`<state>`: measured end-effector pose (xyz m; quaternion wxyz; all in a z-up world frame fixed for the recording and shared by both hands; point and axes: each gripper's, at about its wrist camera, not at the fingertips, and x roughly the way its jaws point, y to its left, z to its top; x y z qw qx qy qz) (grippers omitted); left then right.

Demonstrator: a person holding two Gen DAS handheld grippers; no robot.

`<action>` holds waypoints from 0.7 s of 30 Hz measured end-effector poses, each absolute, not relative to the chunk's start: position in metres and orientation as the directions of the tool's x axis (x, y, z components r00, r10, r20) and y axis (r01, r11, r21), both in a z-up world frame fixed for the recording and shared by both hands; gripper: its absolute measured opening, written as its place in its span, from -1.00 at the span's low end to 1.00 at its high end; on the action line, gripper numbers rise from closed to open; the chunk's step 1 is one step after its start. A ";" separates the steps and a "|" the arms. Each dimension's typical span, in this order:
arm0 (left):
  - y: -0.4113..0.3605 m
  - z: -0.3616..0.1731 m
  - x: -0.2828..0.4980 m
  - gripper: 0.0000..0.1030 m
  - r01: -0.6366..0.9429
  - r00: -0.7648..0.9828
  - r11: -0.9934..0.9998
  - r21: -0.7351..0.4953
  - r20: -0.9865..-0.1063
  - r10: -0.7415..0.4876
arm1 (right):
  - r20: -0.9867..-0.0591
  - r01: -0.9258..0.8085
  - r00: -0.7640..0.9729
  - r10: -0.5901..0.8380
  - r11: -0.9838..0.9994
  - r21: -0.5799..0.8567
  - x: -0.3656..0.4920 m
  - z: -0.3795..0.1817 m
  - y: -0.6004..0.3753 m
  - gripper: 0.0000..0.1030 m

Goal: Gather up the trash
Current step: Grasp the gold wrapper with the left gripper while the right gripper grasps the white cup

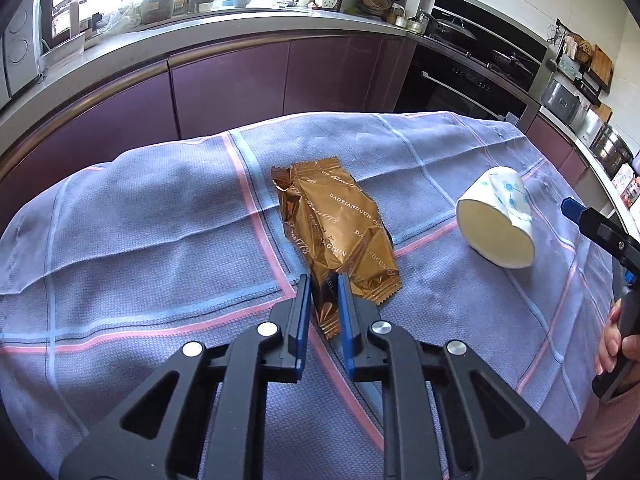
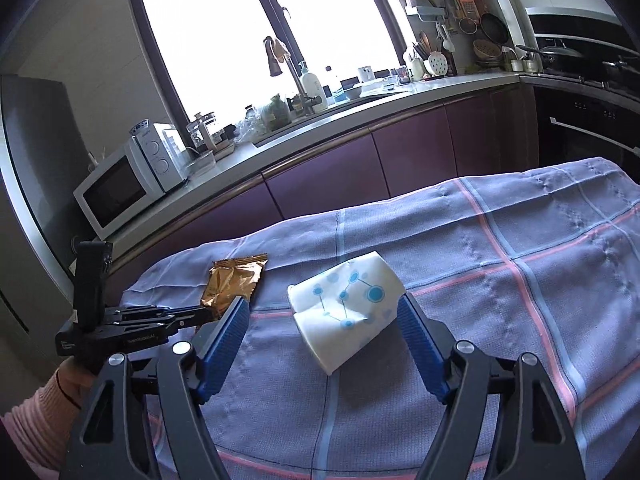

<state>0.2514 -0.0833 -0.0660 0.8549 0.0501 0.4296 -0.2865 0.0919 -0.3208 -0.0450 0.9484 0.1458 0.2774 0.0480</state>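
Left gripper (image 1: pixel 324 300): black frame with blue pads, nearest the lens; jaws narrow, pinching the near tail of the crinkled gold foil snack wrapper (image 1: pixel 336 228).
Wrapper position: lying lengthwise on the lilac checked tablecloth (image 1: pixel 140 240), left of the cup, its far end still resting on the cloth; only the twisted near corner sits between the pads.
Grip quality: judged thin, since foil is slick and the hold is on one corner; a slow, straight lift should keep it from sliding out.
Right gripper (image 2: pixel 322 312): jaws wide, one blue pad on each side of the crushed white paper cup with blue dot pattern (image 2: pixel 344 312), neither pad clearly touching it.
Cup position: on its side near the middle of the cloth, mouth turned toward the left gripper, wall dented and folded.
Closing advice: bring the pads in evenly across the flattened body, not the open rim; the paper will likely give further, so close until it stops yielding.
Spacing: wrapper and cup lie apart, so the two grips should not interfere; lift each clear before moving sideways.
Cloth risk: the fabric is loose and wrinkled; pads set too low could catch it with the trash.
Destination: no bin shows in either view.
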 end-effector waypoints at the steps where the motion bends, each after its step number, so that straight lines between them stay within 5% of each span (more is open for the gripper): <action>1: -0.083 -0.065 0.251 -0.74 0.535 0.466 0.829 -0.162 -0.762 -0.450 | -0.518 -0.014 0.840 0.164 0.959 0.282 0.092 -0.045 -0.316 0.44; 4: -0.082 -0.063 0.247 -0.80 0.535 0.472 0.829 -0.165 -0.756 -0.455 | -0.535 -0.005 0.832 0.145 0.967 0.255 0.094 -0.047 -0.308 0.43; 14: -0.071 -0.054 0.233 -0.80 0.529 0.502 0.833 -0.161 -0.732 -0.460 | -0.468 -0.080 0.783 0.410 0.812 0.578 0.089 -0.075 -0.302 0.23; 21: -0.064 -0.052 0.228 -0.81 0.523 0.509 0.835 -0.168 -0.724 -0.465 | -0.441 -0.028 0.780 0.444 0.728 0.685 0.110 -0.092 -0.308 0.15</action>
